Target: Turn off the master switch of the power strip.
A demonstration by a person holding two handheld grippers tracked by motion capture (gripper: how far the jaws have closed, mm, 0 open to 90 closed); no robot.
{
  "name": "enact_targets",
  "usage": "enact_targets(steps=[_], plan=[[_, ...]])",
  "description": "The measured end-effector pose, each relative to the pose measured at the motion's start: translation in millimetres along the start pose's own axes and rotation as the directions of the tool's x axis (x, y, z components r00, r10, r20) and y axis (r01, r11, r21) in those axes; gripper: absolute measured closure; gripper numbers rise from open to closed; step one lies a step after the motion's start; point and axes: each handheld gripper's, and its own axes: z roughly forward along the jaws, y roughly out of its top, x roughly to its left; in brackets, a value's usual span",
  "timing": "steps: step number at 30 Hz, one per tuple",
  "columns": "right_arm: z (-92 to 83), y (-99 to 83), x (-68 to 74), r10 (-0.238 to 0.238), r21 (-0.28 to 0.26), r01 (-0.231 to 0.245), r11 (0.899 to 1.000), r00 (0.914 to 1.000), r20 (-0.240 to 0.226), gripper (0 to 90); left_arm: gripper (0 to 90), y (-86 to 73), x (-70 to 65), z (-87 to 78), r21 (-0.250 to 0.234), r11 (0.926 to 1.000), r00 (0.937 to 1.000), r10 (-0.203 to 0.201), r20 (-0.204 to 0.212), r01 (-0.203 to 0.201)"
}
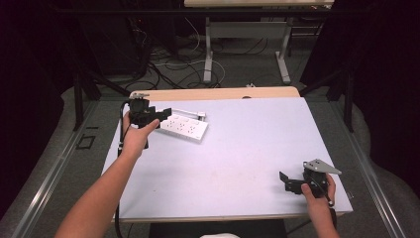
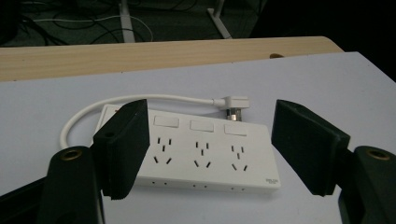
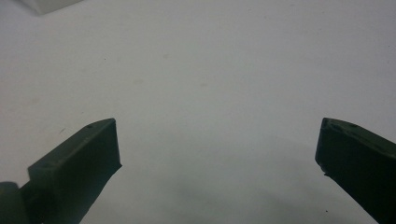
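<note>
White power strip (image 1: 184, 127) flat on the tabletop (image 1: 237, 158) near its far left corner, three switches and three socket groups facing up, long side slanting toward the near right. Short white cord (image 2: 93, 109) looped from the strip's left end along its far side, ending in a flat plug (image 2: 233, 103) lying against the strip's far edge. Left gripper (image 1: 157, 118) held just beside the strip's left end, jaws spread wide (in the left gripper view the strip sits between and beyond the two black pads, left pad overlapping its left end; contact not discernible). Left hand (image 1: 134, 136) wrapped around the handle, forearm running in from the near left edge. Right gripper (image 1: 288, 182) well apart, near the near right corner, jaws spread over bare white surface, grey three-cornered plate (image 1: 322, 166) on top, right hand (image 1: 317, 198) gripping it at the near edge
</note>
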Motion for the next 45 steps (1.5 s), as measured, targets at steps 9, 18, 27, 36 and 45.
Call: enact_targets(steps=[9,18,27,36,45], plan=[[-0.1,-0.7,-0.4,-0.004,0.004,0.004,1.000,1.0000,0.000,0.0,32.1,16.6,0.7,10.4,0.007,1.0000,1.0000,-0.005,0.002,0.005],[1.2,0.4,1.9,-0.007,-0.002,0.007,1.000,1.0000,0.002,0.0,37.9,34.2,2.6,18.6,0.028,0.9996,1.0000,0.009,-0.003,-0.009],[1.3,0.8,2.1,-0.008,0.008,0.008,1.000,1.0000,-0.003,0.0,42.8,37.8,12.7,32.6,0.050,0.9987,0.9996,0.009,-0.025,-0.008],[1.4,0.4,1.5,-0.010,-0.002,0.010,1.000,1.0000,0.000,0.0,48.2,35.8,20.2,47.6,0.070,0.9975,0.9991,0.006,-0.041,-0.003],[0.7,0.1,1.2,-0.010,0.012,0.010,1.000,0.9999,-0.002,0.0,54.3,32.5,26.1,59.9,0.101,0.9942,0.9978,-0.030,-0.059,0.036]])
